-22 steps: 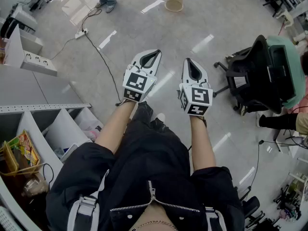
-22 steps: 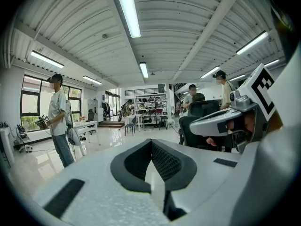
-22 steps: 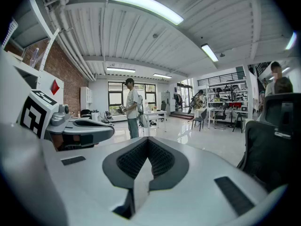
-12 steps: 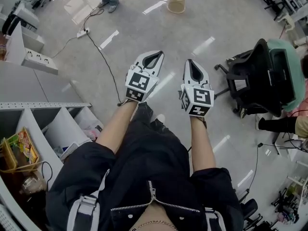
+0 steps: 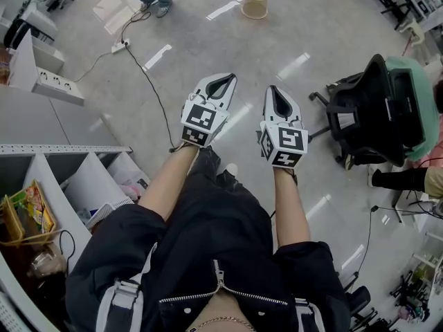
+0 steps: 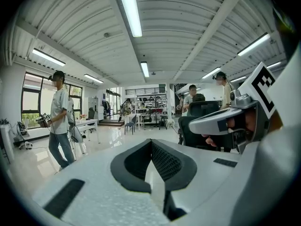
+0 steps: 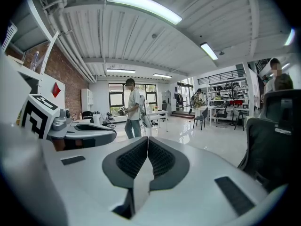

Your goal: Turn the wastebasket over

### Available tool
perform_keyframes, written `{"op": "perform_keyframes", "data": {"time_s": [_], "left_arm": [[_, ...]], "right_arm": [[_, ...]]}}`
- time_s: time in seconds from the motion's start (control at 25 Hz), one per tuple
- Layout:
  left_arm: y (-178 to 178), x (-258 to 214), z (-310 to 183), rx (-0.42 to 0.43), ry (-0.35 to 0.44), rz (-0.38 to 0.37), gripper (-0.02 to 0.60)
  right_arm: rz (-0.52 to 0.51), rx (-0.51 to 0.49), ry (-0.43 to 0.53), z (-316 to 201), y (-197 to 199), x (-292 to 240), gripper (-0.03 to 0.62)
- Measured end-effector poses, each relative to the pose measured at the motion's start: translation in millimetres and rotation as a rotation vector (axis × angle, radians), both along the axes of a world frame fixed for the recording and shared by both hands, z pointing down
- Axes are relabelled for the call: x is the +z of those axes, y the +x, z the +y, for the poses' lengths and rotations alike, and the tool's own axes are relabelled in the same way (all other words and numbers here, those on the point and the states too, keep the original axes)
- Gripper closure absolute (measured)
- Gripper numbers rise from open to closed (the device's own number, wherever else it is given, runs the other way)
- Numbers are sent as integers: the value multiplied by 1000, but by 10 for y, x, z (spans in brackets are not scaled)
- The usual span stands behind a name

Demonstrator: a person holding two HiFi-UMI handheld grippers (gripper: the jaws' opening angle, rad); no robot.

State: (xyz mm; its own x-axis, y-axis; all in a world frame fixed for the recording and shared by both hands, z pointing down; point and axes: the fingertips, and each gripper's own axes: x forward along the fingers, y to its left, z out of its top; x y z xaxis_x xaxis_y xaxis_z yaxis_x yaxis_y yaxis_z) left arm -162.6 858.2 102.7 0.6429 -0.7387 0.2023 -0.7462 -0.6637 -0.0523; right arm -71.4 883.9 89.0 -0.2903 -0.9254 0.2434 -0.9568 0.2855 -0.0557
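Beige, the wastebasket (image 5: 255, 3) stands on the floor (image 5: 325, 26) well ahead of the person, while the left tongs (image 5: 223, 79) and right tongs (image 5: 274, 90) are both closed and empty, so reaching it and turning it over all appears left to do.

The floor (image 5: 325, 33) shone, a polished grey that threw back strips of light. Matt white plastic, by the look of it, on the shells of the left hand-held gripper (image 5: 224, 78) and the right hand-held gripper (image 5: 272, 88). Their pads (image 7: 164, 158) were black and finely ribbed. The wastebasket (image 5: 255, 3) showed a dull beige surface, likely plastic. The clothes (image 5: 221, 220) were black cloth, creased and matt, with a metal zip (image 5: 219, 274) that glinted. The shelf (image 5: 62, 154) had smooth, matt pale panels. Overhead, the ceiling (image 6: 188, 27) was ribbed sheet, painted pale.
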Motion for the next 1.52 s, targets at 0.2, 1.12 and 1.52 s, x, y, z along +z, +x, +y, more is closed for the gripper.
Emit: {"op": "perform_keyframes", "data": {"time_s": [0.2,1.12,1.52], "left_arm": [[-28,2,54,2,-2,5,577],[259,25,-731,36,-25,33,577],[229,-55,-1798,47,-25,46,577]], "right_arm": [[5,-1,-4,59,-43,4,583],[21,7,-23,-638,124,-13,583],[36,10,-24,-1691,59,-116,583]]}}
